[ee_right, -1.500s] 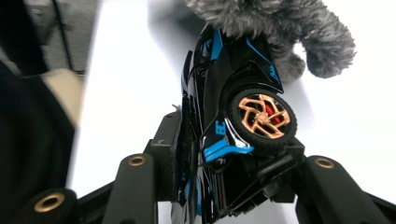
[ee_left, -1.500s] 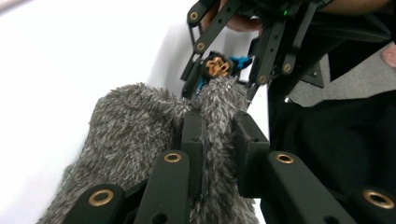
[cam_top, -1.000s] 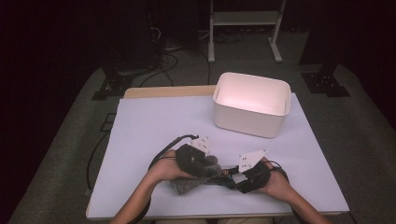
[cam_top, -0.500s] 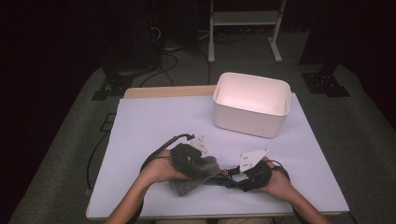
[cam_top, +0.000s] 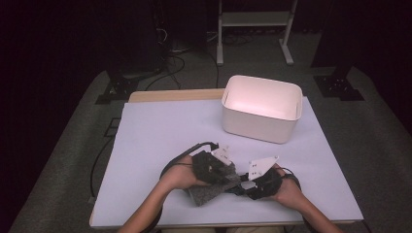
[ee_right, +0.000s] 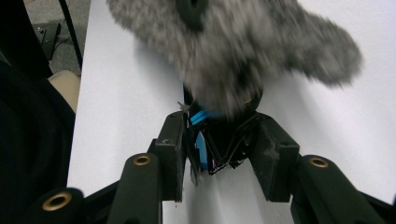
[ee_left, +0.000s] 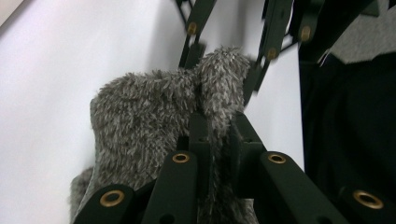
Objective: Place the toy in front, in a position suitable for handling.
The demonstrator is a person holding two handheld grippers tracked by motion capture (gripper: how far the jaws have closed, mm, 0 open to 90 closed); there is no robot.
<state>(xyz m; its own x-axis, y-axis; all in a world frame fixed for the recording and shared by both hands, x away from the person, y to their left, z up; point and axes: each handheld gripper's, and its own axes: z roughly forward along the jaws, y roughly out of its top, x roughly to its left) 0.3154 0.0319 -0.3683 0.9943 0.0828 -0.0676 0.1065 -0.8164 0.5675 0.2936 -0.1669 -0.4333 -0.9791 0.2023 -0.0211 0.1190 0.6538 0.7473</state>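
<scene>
Grey fuzzy sock lies at the near edge of the white table, between both hands; a fold of its pile is pinched in the left gripper, whose jaws have just closed. The right gripper clamps a small black-and-blue clip-like piece, blurred, probably a tag on the sock. Judgement: keep the left pinch firm and pull apart slowly, since the white bin stands well apart.

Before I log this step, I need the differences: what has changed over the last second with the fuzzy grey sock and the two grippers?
The left gripper has shifted slightly toward the table's left, and its jaws have just been closing; they now pinch the fuzzy grey sock. The right gripper kept its place, clamped on a small black clip with a blue label at the sock's edge. The white plastic bin is unmoved.
</scene>
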